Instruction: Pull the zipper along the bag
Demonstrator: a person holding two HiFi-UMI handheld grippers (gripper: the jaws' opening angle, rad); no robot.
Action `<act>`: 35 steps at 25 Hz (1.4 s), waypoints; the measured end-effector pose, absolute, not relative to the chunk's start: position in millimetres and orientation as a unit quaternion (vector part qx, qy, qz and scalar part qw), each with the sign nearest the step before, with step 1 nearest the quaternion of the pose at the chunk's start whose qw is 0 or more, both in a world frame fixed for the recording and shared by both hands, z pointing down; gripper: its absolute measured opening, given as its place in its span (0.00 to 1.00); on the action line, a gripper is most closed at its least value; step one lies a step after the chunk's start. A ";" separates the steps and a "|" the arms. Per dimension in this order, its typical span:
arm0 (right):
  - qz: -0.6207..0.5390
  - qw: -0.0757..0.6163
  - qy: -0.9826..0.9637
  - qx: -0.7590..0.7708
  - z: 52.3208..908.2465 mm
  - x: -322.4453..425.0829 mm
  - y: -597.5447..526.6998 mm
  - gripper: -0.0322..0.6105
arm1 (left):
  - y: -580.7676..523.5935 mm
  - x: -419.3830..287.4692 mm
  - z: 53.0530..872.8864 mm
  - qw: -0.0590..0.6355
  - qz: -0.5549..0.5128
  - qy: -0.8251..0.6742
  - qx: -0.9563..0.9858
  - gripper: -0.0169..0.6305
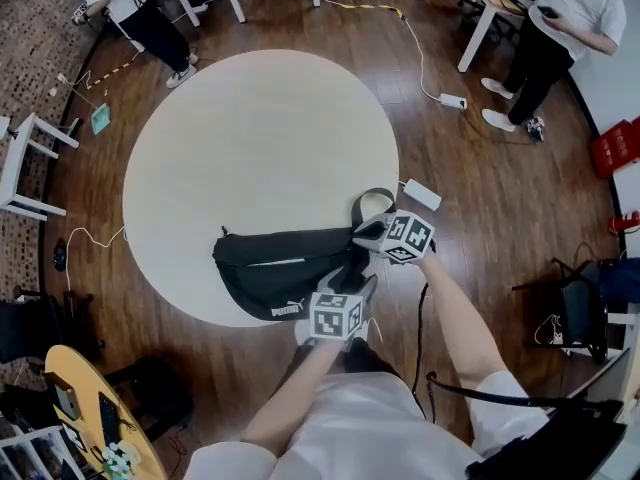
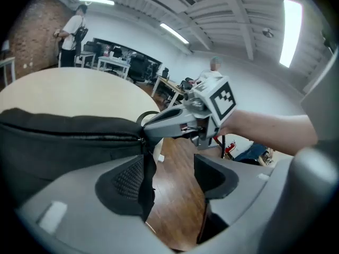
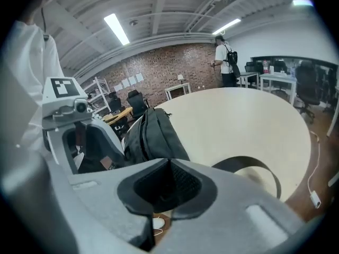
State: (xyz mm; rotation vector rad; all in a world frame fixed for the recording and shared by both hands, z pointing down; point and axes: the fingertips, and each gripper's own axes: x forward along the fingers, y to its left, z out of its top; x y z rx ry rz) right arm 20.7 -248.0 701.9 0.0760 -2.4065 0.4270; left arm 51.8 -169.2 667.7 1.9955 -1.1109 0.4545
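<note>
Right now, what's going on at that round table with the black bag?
A person works two hand-held tools at one end of the black bag, which lies on the round table. The right tongs are shut on the bag's end, where the zipper line stops. The left tongs stand open close by, gripping nothing, with a black strap hanging against one pad.
</note>
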 end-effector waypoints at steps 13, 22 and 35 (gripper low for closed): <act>0.260 0.317 -0.911 0.048 701.8 18.8 -254.3 0.06 | -200.4 34.1 708.6 0.458 0.161 -0.531 0.695 0.36; 0.269 0.313 -0.909 0.051 701.6 19.8 -254.8 0.06 | -199.2 45.5 703.2 0.451 0.163 -0.535 0.696 0.27; 0.280 0.304 -0.909 0.059 700.8 26.2 -257.9 0.06 | -216.8 28.2 721.6 0.449 0.180 -0.561 0.671 0.08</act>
